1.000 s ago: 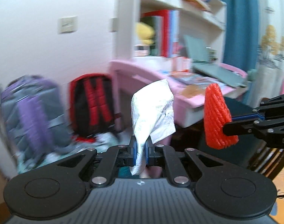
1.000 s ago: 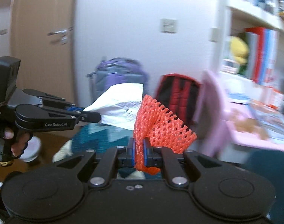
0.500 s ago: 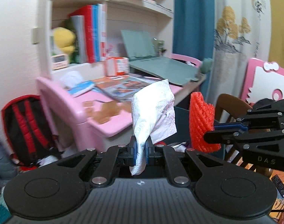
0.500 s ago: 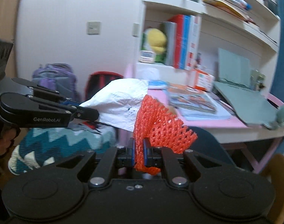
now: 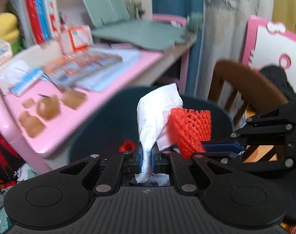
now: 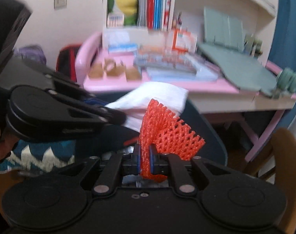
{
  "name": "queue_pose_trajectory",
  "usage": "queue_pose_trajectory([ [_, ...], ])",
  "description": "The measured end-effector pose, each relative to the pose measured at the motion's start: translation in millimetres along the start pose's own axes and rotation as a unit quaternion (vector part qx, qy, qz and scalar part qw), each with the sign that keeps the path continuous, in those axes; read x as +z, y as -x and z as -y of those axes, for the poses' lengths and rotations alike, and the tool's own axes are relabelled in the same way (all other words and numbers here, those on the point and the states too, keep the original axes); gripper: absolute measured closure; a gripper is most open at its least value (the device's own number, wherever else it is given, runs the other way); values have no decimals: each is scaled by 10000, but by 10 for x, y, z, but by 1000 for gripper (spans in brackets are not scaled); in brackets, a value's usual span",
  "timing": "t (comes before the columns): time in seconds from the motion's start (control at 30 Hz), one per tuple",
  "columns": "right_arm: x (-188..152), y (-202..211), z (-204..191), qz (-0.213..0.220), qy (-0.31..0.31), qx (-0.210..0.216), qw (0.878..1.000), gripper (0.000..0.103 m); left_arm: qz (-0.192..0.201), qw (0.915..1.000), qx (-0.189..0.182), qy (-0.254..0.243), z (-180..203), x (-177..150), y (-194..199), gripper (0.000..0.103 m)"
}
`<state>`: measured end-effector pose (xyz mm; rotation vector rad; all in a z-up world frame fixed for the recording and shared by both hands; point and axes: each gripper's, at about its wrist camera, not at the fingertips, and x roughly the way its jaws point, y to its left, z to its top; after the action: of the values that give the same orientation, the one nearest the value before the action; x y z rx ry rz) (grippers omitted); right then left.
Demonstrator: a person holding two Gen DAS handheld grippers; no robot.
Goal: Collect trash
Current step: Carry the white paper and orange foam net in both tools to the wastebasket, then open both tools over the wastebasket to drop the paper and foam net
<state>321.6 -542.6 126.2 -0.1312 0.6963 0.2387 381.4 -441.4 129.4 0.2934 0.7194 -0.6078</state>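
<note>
A crumpled white tissue (image 5: 157, 115) is clamped between the jaws of the left gripper (image 5: 146, 160). An orange foam net sleeve (image 6: 165, 134) is pinched by the right gripper (image 6: 144, 159). Both items are held just beside each other, above a dark round bin (image 5: 109, 124), in front of the pink desk (image 6: 186, 86).

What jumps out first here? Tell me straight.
The bright red foam net clamped in the right tongs grabs the eye, with the crumpled white tissue pinched in the left tongs just beside it. Behind both sits a cluttered pink desk, books and brown scraps spread on top.
</note>
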Motion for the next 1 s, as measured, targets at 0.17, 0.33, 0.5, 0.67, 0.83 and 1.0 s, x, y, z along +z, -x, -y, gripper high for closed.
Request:
queue_pose_trajectory([
  [0.17, -36, -191, 6, -440, -50, 27, 9990, 93, -478, 9988, -5, 46, 11, -10, -359, 94],
  [0.33, -33, -263, 2, -700, -87, -152, 9974, 84, -818, 9965, -22, 180, -20, -31, -541, 94],
  [0.5, -104, -272, 37, -854, -310, -155, 9957, 76, -871, 9960, -69, 187, -16, -70, -551, 91],
  [0.67, -125, -137, 36, -811, -479, -351, 9949, 67, -755, 9963, -160, 372, -44, -90, -440, 86],
  [0.83, -117, 32, 2, -647, -568, -438, 9953, 64, -468, 9976, -106, 494, -46, -100, -242, 37],
  [1.0, -136, 286, -51, -365, -685, -464, 9959, 60, -123, 9978, -170, 622, -74, -124, 31, 34],
])
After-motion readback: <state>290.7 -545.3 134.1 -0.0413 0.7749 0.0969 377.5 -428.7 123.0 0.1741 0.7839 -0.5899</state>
